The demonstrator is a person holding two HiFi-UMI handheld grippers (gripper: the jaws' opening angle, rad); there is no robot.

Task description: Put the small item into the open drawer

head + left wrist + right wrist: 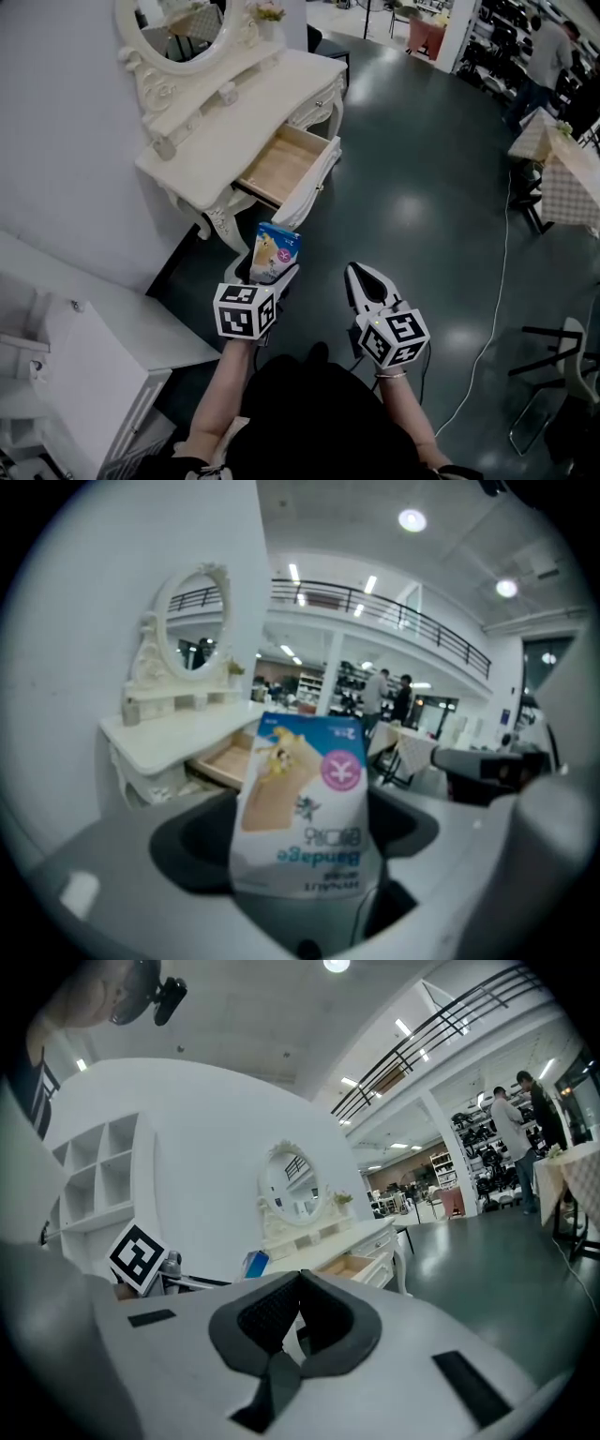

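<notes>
Head view: the left gripper (269, 270) is clamping the bandage packet (276, 251) upright in wide jaws for the open drawer (279, 165); the right gripper (361, 275) is idling, jaws closed, empty.

The drawer (281, 165) stands out from the surface's (246, 105) front; the mirror (184, 24) stands at its back. Before the drawer, the packet (275, 249) sits in the left gripper (274, 270), with the right gripper (362, 276) to its right.

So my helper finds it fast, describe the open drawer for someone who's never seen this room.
Find the white carved dressing table with the oval mirror against the wall. Its open drawer is pulled out, showing bare light wood; the drawer beside it is shut.
</notes>
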